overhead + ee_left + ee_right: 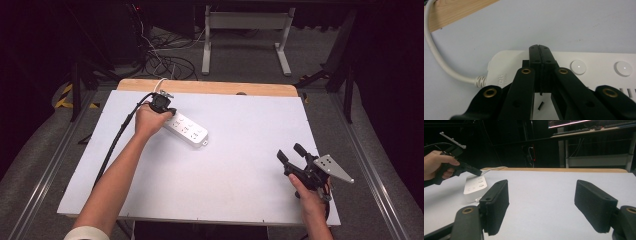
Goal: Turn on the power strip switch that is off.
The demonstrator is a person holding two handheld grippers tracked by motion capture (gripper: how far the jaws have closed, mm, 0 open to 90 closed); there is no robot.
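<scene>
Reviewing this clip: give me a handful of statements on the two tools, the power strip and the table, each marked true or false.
1. The left tool has its jaws pressed together, tips down on the white plastic power strip. True.
2. The right tool clamps the power strip. False: its jaws stand apart with nothing between them, held above the pale grey table sheet far from the strip.
3. The strip's white cable leaves its end and runs toward the wooden table edge. True.
4. A plug sits in one of the strip's sockets. False: the sockets in the high view look unoccupied.
5. The strip carries round white buttons. True.
</scene>
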